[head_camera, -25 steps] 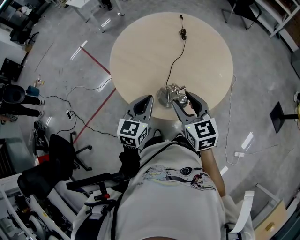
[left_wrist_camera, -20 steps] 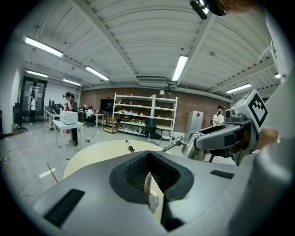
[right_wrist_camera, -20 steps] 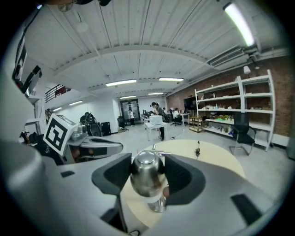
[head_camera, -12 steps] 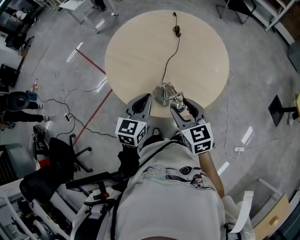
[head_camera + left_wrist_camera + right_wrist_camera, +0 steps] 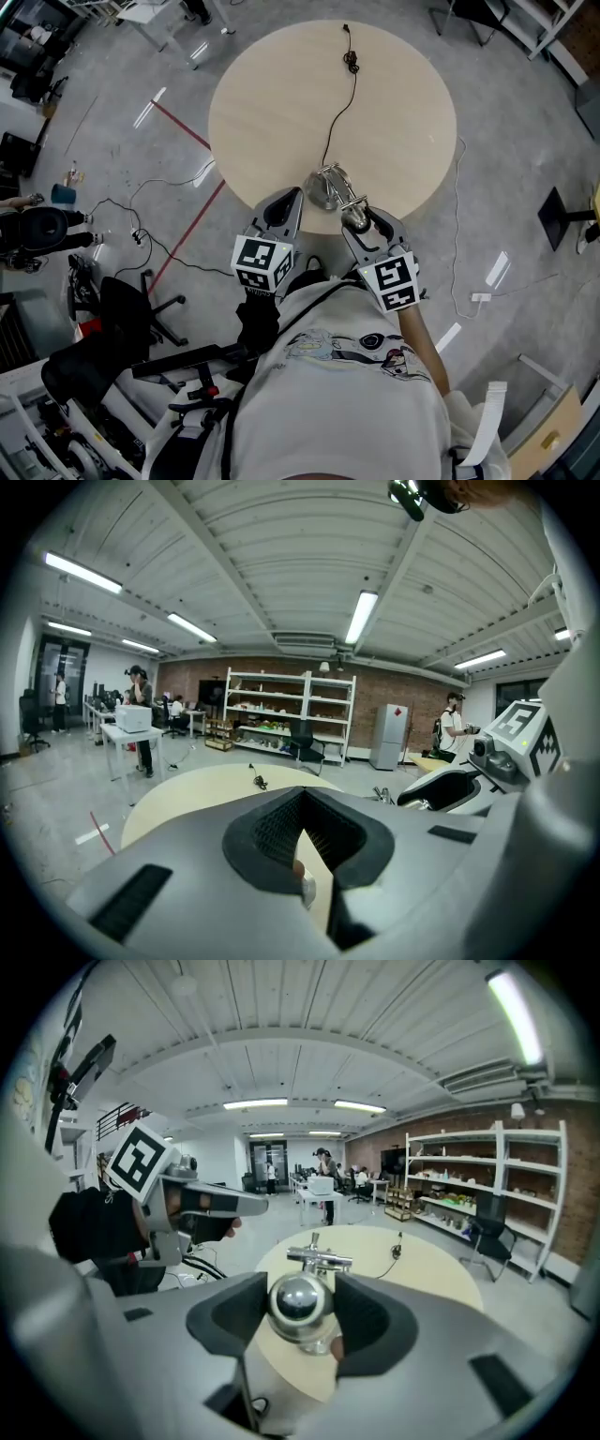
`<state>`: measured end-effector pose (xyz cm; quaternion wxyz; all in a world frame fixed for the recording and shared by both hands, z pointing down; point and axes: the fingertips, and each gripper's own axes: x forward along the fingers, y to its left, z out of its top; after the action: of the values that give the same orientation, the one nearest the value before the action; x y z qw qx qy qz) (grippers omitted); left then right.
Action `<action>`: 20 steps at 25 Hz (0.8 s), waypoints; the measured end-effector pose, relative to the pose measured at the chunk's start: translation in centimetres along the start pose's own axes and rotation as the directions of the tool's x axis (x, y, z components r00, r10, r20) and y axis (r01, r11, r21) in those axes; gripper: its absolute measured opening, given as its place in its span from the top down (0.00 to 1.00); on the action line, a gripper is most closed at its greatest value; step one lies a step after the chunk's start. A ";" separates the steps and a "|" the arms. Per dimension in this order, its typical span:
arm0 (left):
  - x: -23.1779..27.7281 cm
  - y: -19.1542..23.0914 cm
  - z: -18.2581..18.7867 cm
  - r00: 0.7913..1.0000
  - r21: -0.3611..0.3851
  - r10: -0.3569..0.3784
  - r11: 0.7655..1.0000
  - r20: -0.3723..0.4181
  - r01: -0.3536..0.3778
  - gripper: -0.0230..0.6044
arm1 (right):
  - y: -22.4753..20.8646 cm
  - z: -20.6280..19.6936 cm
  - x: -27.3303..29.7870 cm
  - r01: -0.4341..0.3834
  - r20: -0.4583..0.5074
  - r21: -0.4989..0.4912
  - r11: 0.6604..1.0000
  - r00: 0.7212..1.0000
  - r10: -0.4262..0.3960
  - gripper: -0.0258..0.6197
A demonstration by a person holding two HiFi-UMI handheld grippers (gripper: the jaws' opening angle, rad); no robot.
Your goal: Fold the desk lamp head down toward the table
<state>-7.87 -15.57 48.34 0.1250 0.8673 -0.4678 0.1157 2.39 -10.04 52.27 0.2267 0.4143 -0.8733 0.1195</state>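
The lamp head [image 5: 298, 1299] is being clamped by the right gripper [image 5: 301, 1316] for slow, hinge-following lowering, the left gripper [image 5: 305, 850] being held closed, empty.

This is a big open lab or workshop hall, with a polished concrete floor [image 5: 103, 141] marked by a red tape line [image 5: 187, 125] and loose cables [image 5: 138, 234], white storage shelves [image 5: 281, 710] against a brick wall [image 5: 422, 705], tube lights [image 5: 361, 616] under a ribbed ceiling [image 5: 281, 555], and people at desks [image 5: 131, 731] beyond a round table [image 5: 281, 112].
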 end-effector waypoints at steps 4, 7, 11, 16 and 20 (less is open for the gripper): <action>0.0 -0.1 -0.2 1.000 -0.001 0.008 1.000 -0.003 -0.008 0.96 | 0.1 -1.4 0.2 -0.002 -0.023 -0.023 1.000 1.000 0.001 0.61; -0.3 -0.1 0.0 1.000 -0.001 0.012 1.000 -0.002 -0.012 0.96 | 0.4 -1.9 0.2 -0.005 -0.037 -0.034 0.999 0.999 0.003 0.61; -0.6 -0.4 -0.1 1.000 0.000 0.016 1.000 -0.004 -0.016 0.96 | 0.6 -3.1 0.1 -0.006 -0.063 -0.051 0.999 0.998 0.002 0.61; -0.5 -0.3 -0.4 1.000 0.002 0.016 1.000 -0.007 -0.016 0.96 | 0.7 -5.2 1.0 -0.002 -0.105 -0.086 0.996 0.994 -0.007 0.61; -0.5 -0.2 -0.4 1.000 0.008 0.017 1.000 -0.012 -0.017 0.96 | 0.8 -6.5 1.6 -0.005 -0.134 -0.118 0.993 0.991 -0.011 0.61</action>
<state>-7.99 -14.95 48.49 0.1235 0.8631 -0.4739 0.1237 2.78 -8.05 58.68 0.3096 0.3924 -0.8609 0.0949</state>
